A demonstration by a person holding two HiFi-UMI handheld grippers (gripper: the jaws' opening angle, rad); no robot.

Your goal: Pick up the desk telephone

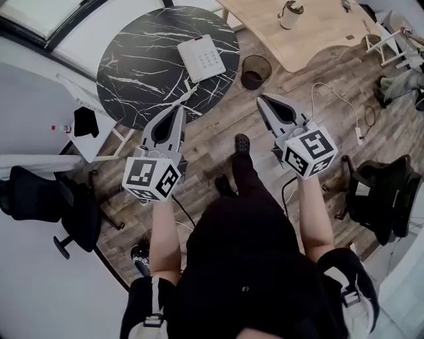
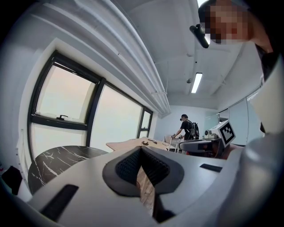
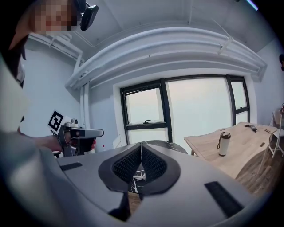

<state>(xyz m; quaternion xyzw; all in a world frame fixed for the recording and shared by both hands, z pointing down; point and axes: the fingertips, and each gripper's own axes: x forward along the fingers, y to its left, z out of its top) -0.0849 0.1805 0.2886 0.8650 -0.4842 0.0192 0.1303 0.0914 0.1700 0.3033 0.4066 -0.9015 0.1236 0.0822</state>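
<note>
The white desk telephone (image 1: 206, 57) lies on the round black marble table (image 1: 142, 66), near its right edge. My left gripper (image 1: 180, 110) is held in the air, shut and empty, its tip over the table's near rim. My right gripper (image 1: 262, 100) is also shut and empty, to the right of the table above the wooden floor. In the left gripper view the left gripper (image 2: 142, 149) has its pads closed together, the marble table (image 2: 57, 157) low on the left. In the right gripper view the right gripper (image 3: 141, 146) is closed too, and the left gripper (image 3: 98, 132) shows at the left.
A dark waste bin (image 1: 255, 71) stands on the floor right of the marble table. A light wooden table (image 1: 311, 33) with a bottle (image 1: 290, 14) is behind it. Black office chairs (image 1: 46, 198) flank me, another chair (image 1: 381, 198) at right. A person (image 2: 188, 128) stands far off.
</note>
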